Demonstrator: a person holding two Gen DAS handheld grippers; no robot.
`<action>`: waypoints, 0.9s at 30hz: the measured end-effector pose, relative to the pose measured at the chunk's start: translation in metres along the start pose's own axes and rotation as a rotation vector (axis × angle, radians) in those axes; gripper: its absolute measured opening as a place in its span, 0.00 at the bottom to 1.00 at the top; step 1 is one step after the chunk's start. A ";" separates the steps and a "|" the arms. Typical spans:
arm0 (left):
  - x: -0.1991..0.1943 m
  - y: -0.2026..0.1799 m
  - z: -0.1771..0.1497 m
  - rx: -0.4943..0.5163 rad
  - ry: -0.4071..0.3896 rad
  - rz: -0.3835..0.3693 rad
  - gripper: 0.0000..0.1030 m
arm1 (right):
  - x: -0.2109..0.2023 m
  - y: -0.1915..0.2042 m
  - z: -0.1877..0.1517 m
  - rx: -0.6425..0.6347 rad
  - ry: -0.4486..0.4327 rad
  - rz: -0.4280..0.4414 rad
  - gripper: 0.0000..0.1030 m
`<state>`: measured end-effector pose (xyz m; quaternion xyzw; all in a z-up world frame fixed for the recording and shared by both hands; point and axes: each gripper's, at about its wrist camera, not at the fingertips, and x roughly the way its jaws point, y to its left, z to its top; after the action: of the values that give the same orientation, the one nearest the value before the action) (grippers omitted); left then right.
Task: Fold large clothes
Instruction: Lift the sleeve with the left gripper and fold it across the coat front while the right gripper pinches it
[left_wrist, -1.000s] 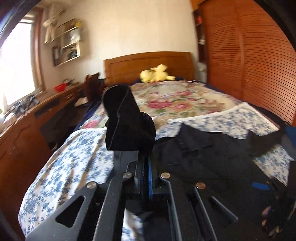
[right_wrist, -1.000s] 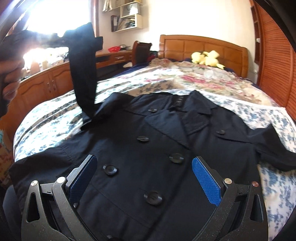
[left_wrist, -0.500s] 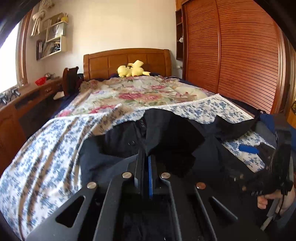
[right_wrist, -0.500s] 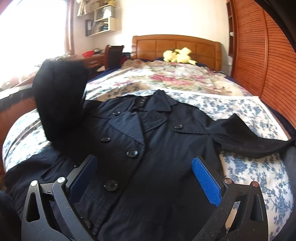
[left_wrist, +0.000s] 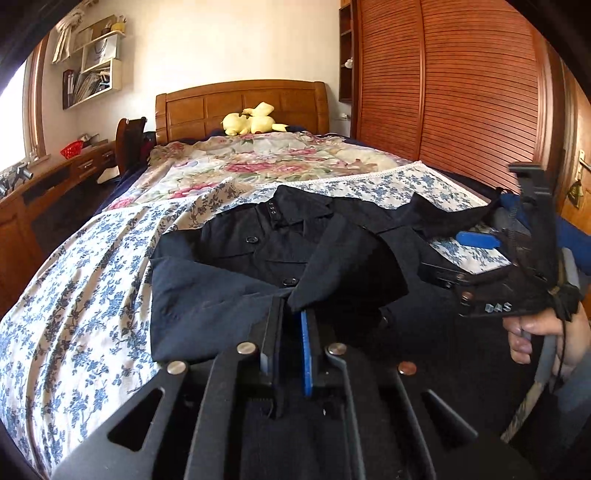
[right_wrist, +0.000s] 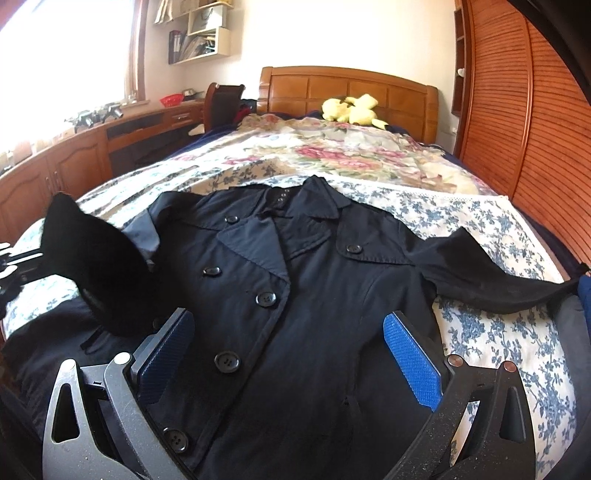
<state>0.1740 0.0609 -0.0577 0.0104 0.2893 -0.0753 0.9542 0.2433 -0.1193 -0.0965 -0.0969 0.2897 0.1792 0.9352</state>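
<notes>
Let the sleeve (left_wrist: 347, 258) drop flat across the coat (right_wrist: 295, 314) front before pulling away, so the fold stays smooth. The left gripper (left_wrist: 291, 314) jaws are opening, sleeve cuff between them. The right gripper (right_wrist: 288, 354) hovers over the coat's buttons on the bed (right_wrist: 498, 332), jaws spread, empty.

A black coat (right_wrist: 314, 295) lies buttoned on the floral bedspread (right_wrist: 498, 332); the right gripper (right_wrist: 288, 354) hovers above, jaws wide.

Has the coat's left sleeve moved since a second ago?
Yes. The sleeve, then raised against the window, has come down across the coat; the left gripper is opening around its cuff.
</notes>
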 end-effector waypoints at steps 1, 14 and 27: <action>-0.004 0.000 -0.003 0.000 -0.002 0.000 0.12 | 0.001 0.002 -0.001 -0.001 0.003 0.000 1.00; -0.035 0.017 -0.041 -0.007 0.011 0.005 0.38 | 0.002 0.030 -0.006 -0.043 0.004 0.062 1.00; -0.041 0.031 -0.041 -0.031 -0.033 0.064 0.53 | 0.042 0.072 -0.039 -0.106 0.176 0.245 0.83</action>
<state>0.1226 0.0998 -0.0699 0.0037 0.2743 -0.0404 0.9608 0.2278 -0.0522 -0.1580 -0.1252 0.3705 0.2978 0.8709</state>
